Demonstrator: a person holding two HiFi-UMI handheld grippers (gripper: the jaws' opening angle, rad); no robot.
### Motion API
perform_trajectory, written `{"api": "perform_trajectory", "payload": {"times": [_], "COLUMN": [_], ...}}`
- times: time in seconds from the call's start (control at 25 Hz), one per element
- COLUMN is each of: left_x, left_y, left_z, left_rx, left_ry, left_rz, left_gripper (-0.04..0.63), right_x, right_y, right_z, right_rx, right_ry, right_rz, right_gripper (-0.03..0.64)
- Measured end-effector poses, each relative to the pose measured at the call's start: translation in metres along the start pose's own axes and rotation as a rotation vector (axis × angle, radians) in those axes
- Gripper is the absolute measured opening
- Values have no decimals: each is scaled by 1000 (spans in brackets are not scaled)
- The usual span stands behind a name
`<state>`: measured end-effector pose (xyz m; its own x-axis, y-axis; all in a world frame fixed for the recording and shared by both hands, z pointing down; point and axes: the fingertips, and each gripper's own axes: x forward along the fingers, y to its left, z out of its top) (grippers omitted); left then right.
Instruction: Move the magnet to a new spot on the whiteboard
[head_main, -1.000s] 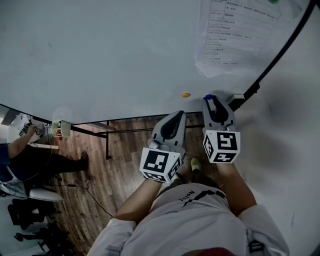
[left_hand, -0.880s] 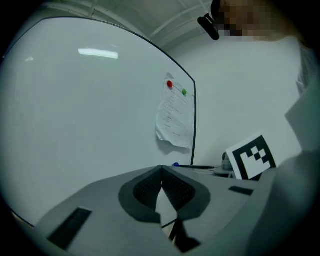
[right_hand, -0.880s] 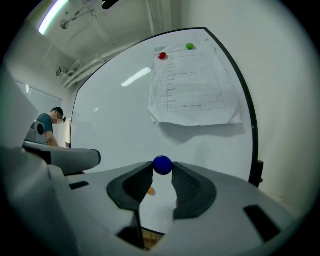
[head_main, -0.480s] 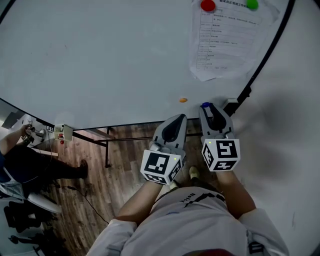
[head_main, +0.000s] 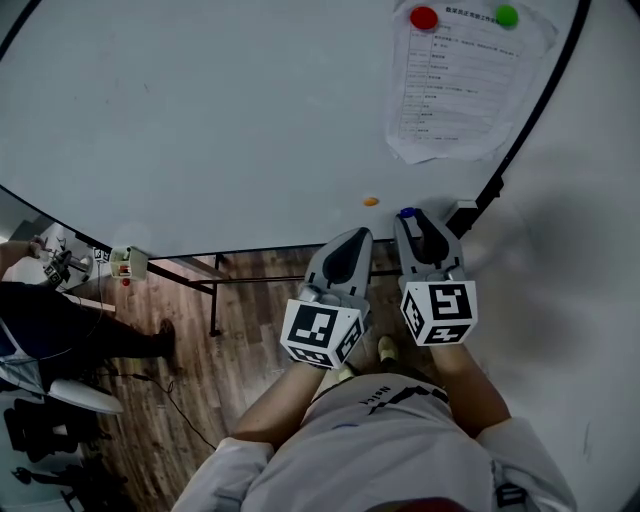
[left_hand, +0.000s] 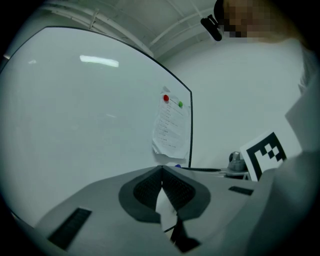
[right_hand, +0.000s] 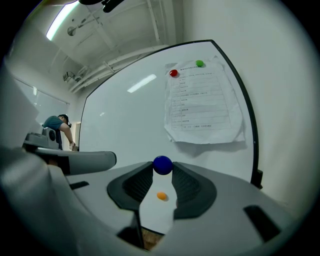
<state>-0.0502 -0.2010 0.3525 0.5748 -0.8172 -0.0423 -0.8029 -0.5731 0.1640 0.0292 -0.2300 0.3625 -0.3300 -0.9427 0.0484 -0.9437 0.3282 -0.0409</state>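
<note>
Since a second back the head view has tipped up, so the small round red magnet (head_main: 424, 17) and the small round green magnet (head_main: 506, 15) now show on top of the printed paper sheet (head_main: 455, 80). The right gripper (head_main: 408, 216) has shifted only slightly, and the left gripper (head_main: 356, 234) hardly at all.

The right gripper's jaws are clamped on the small round blue magnet (right_hand: 162, 165), pinched at the very tips. Whether it touches the large white whiteboard (head_main: 220, 120) can't be told. The small orange magnet (right_hand: 161, 196) sits on the board ahead, seen through the gap below the blue one, and is just left of the jaw tips in the head view. The left gripper (left_hand: 161, 172) has its jaws pressed together with nothing between them, and it is parked beside the right one.

Risks:
- The tip-only hold on a smooth ball could let it squirt out when the board's pull takes over.
- Placing it too close ahead could crowd the orange magnet.
- The black frame edge (head_main: 545, 95) is near on the right, so drifting that way could miss the board.
</note>
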Motion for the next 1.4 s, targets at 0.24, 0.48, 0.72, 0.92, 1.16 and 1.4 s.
{"api": "perform_trajectory", "payload": {"times": [0.24, 0.48, 0.72, 0.92, 1.16, 1.4], "left_x": [-5, 1, 15, 30, 50, 66], "left_y": [6, 9, 9, 7, 4, 6], "left_z": [1, 8, 18, 28, 37, 37], "left_rx": [4, 12, 24, 39, 53, 53], "left_ry": [-3, -15, -27, -39, -56, -58], "left_rz": [12, 9, -9, -23, -39, -47], "left_gripper": [11, 11, 11, 11, 11, 11], "right_x": [4, 10, 18, 28, 42, 57], "right_y": [8, 5, -5, -22, -46, -57], "right_z": [4, 17, 27, 45, 65, 66], "right_rx": [-9, -18, -28, -46, -55, -70], "right_ry": [-11, -31, -39, -59, -82, -74], "right_rz": [15, 10, 1, -17, -42, -48], "right_gripper": [127, 127, 127, 129, 127, 129]}}
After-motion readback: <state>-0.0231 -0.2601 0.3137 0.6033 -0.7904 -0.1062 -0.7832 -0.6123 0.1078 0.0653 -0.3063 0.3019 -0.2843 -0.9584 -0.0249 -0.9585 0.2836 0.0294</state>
